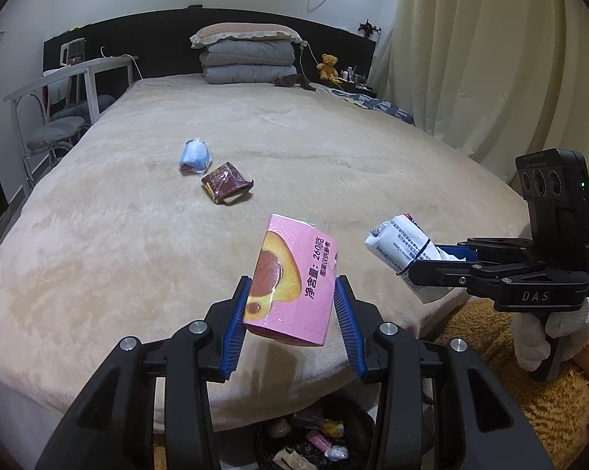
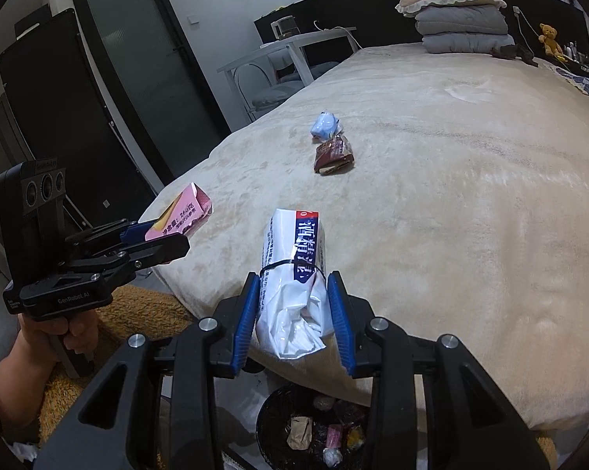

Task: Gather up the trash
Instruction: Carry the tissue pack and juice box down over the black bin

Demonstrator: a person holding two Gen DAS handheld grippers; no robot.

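— What is held in the left claw (image 1: pixel 292 305)?

— A pink carton (image 1: pixel 292 282) is gripped between its blue pads (image 1: pixel 237 329), tilted, above the near edge of the bed (image 1: pixel 137 235). In the right wrist view the same carton (image 2: pixel 182 215) is seen clamped at its lower end, out past the bed's near left corner.

— And the right claw (image 2: pixel 294 317)?

— A white plastic packet (image 2: pixel 294 274), bound by a thin black tie, is held between its pads (image 2: pixel 339 321), also over the bed's near edge. From the left wrist view the packet (image 1: pixel 404 250) is seen sticking out of the right claw (image 1: pixel 423 274), and a white-gloved hand (image 1: pixel 549 329) is wrapped around the handle.

— What is left on the bed?

— A blue-and-clear wrapper (image 1: pixel 194 155) and a dark brown wrapper (image 1: pixel 225 184) are seen lying near the middle, just beside each other, well apart from both claws.

— Where is the bin?

— A black trash bin (image 2: pixel 270 423) with several scraps inside is seen on the floor, below the bed's near edge and under the claws.
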